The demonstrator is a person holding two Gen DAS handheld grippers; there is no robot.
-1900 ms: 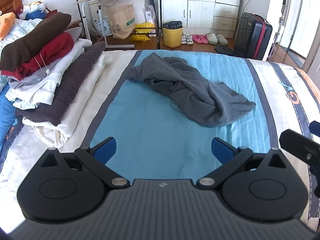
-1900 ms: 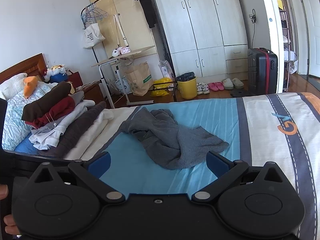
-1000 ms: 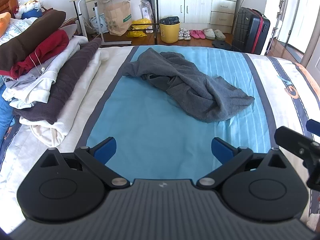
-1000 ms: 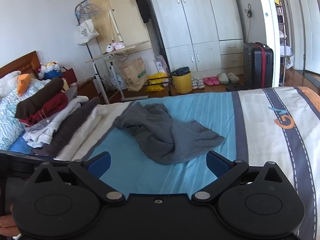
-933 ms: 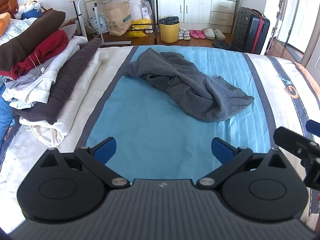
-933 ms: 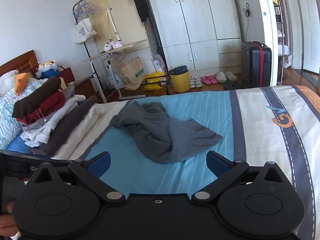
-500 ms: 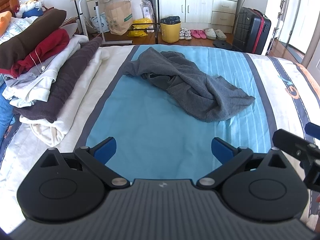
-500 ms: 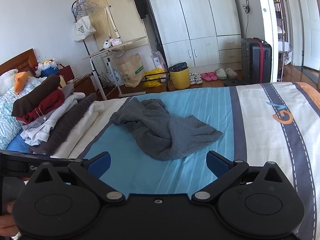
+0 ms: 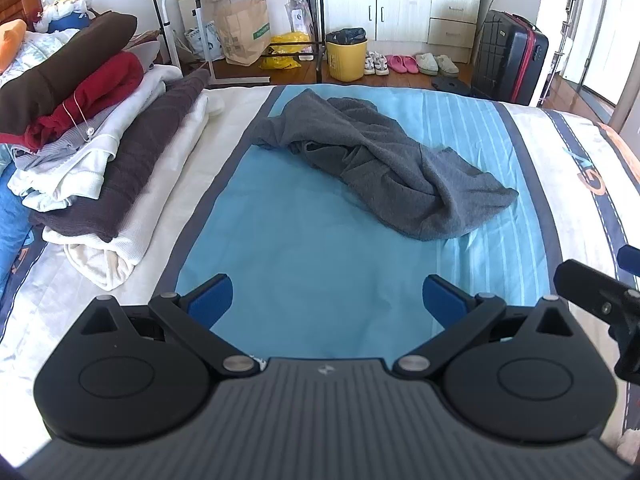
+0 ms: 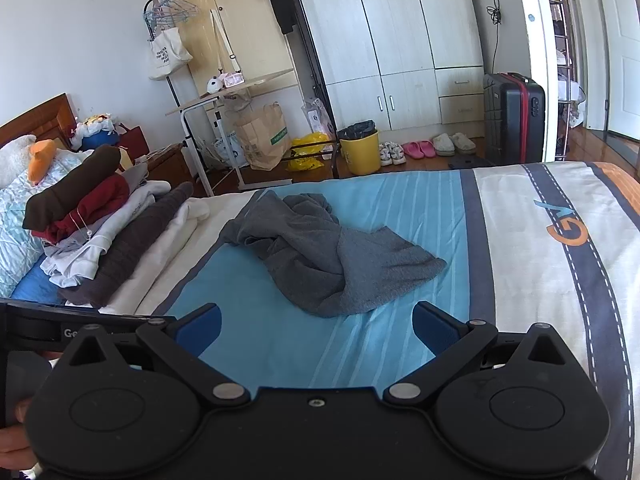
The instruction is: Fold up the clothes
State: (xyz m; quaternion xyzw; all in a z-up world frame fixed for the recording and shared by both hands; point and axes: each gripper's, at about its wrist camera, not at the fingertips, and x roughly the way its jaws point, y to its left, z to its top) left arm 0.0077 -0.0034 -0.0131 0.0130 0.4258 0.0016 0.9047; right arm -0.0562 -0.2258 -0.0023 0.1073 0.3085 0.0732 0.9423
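Yellow bin (image 9: pixel 346 59), suitcase (image 9: pixel 508 60), paper bag (image 9: pixel 243 30), slippers (image 9: pixel 416 65) and wardrobe (image 10: pixel 400 40) stood beyond the bed (image 9: pixel 312 248)

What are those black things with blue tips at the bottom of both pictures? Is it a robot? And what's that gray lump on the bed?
It is not a robot. A person holds a grabbing tool in each hand, and each tool carries a camera that looks out along its two fingers. One picture comes from the left gripper, the other from the right gripper. The blue tips are the fingertips. On both tools they stand wide apart, and nothing is held in them.

The gray lump is a crumpled gray sweater lying on the blue part of the bed, waiting to be folded. Neither tool touches it. To the left sits a pile of clothes. Behind the bed you can see a yellow bin and a black suitcase.
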